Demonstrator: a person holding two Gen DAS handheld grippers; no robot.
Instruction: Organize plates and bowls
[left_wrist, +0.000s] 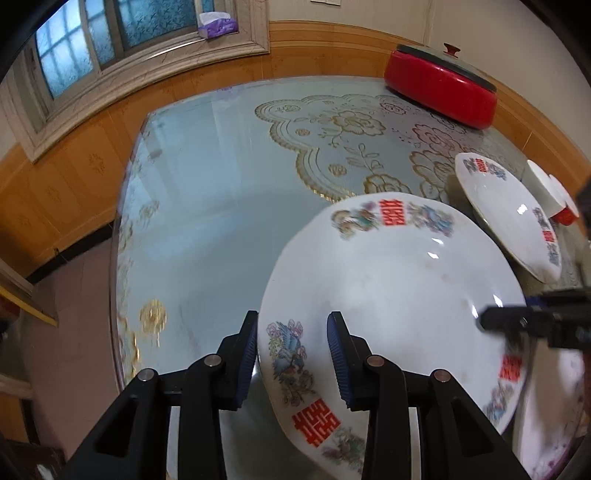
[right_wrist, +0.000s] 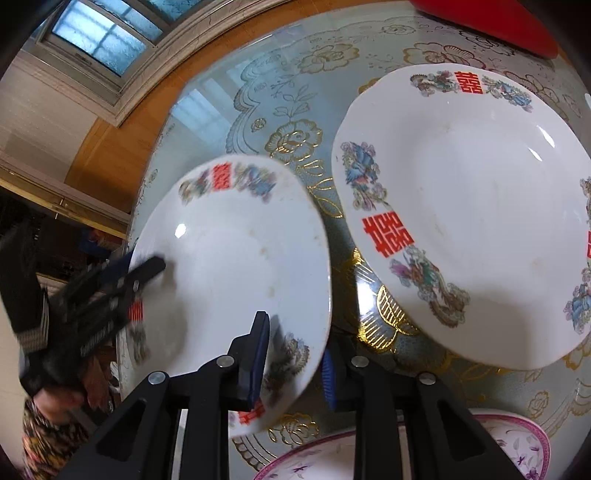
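A white plate (left_wrist: 399, 280) with red characters and bird prints is held tilted above the table, and both grippers straddle its rim. My left gripper (left_wrist: 291, 325) has its fingers on either side of the near rim. My right gripper (right_wrist: 295, 339) has its fingers either side of the opposite rim of the same plate (right_wrist: 240, 266). The right gripper shows in the left wrist view (left_wrist: 491, 317) and the left gripper in the right wrist view (right_wrist: 155, 264). A second matching plate (right_wrist: 472, 214) lies flat on the table; it also shows in the left wrist view (left_wrist: 506, 206).
A glass-topped table (left_wrist: 207, 206) with a floral cloth. A red lidded pot (left_wrist: 439, 88) stands at the back right. A white cup with red base (left_wrist: 550, 195) sits beyond the second plate. A pink-rimmed bowl (right_wrist: 517, 446) lies close below my right gripper.
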